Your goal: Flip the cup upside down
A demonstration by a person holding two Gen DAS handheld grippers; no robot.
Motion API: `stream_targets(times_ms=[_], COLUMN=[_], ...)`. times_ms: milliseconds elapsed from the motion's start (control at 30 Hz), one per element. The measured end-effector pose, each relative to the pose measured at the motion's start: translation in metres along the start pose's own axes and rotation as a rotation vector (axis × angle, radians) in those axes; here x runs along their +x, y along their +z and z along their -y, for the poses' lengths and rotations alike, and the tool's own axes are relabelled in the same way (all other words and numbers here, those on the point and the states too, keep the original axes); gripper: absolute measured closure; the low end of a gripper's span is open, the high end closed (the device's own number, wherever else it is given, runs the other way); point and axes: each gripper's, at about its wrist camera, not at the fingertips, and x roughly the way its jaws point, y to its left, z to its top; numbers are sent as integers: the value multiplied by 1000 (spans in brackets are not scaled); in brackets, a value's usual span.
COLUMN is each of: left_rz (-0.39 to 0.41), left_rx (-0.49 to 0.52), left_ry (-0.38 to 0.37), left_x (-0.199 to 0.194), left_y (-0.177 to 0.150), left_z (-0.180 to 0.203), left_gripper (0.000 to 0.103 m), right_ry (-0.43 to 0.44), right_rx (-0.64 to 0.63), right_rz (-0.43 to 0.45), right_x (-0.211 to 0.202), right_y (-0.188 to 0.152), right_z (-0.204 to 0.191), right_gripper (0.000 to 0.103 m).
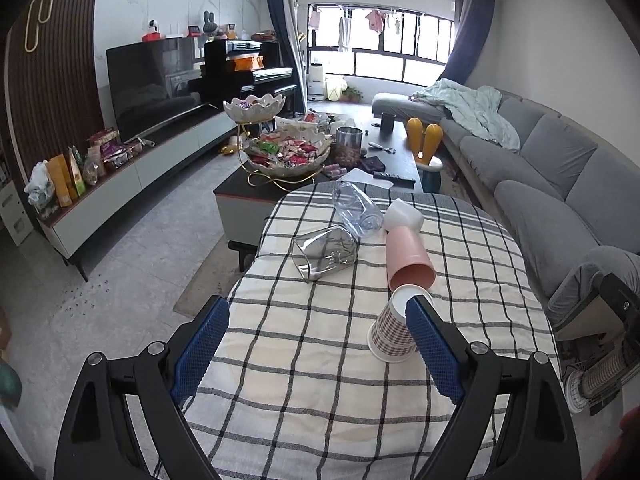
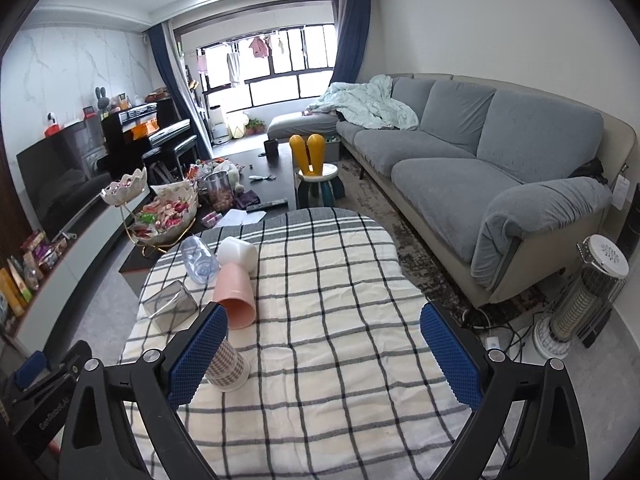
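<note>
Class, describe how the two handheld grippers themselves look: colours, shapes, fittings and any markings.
Both the left gripper and the right gripper have black angular frames with triangular cut-outs and round silver bolts at the joints. Their fingers carry flat blue pads with a fine dotted grip texture. In the right wrist view, the left gripper's black body shows faint lettering, too blurred to read. No cables or sleeves show.

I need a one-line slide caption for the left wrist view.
Open left gripper above checked tablecloth, beside plaid paper cup; pink plastic cup lies beyond.
</note>
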Motion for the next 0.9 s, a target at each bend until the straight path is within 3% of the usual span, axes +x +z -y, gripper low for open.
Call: stream_targets(times_ms=[900], left_rz=[-5], left_rx=[13], left_ry=[-2], left_x=[1], left_y=[-2], left_z=[5], left_gripper=[12], right_ry=[2], right_rx=[-1], right_rz=[2], right_x=[-1], right_y=[1], right_z=[2], right_gripper=[6])
